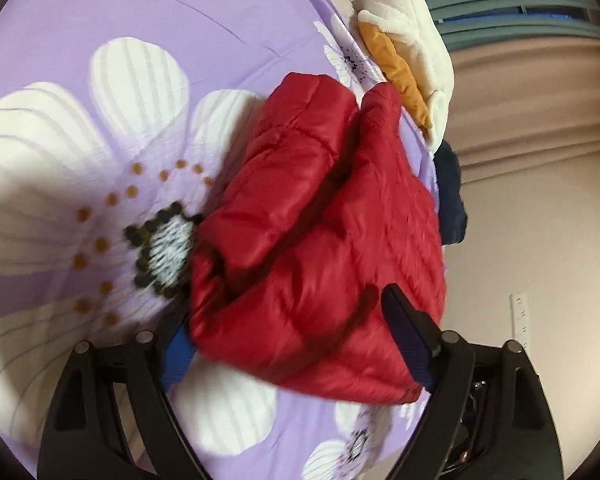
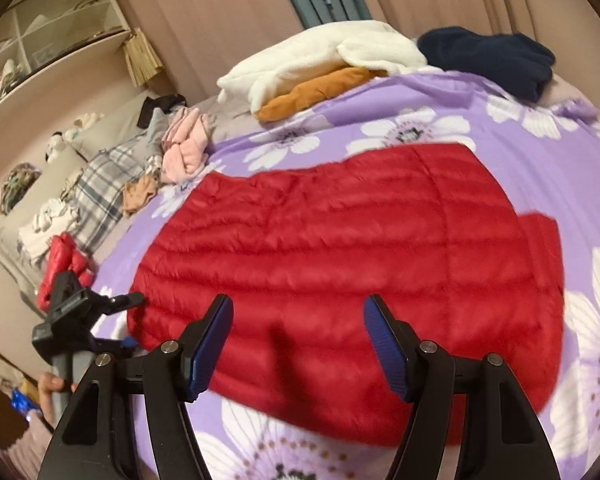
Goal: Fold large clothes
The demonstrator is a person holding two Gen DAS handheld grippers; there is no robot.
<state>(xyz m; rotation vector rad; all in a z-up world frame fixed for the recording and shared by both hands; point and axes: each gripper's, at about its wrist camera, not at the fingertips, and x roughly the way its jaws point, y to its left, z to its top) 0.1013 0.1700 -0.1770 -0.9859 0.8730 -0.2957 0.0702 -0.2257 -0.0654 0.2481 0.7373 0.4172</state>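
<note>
A red quilted jacket lies spread flat on the purple flowered bedspread. My right gripper hovers open over the jacket's near hem, with nothing between its blue pads. In the left wrist view a bunched, folded-over part of the red jacket fills the space between the fingers of my left gripper. Its jaws stand wide, one blue pad half hidden under the fabric. From the right wrist view, the left gripper sits at the jacket's left corner, held by a hand.
A white fleece, an orange garment and a navy garment lie along the far edge of the bed. Pink clothes, a plaid piece and a small red padded item crowd the left side. Shelves stand behind.
</note>
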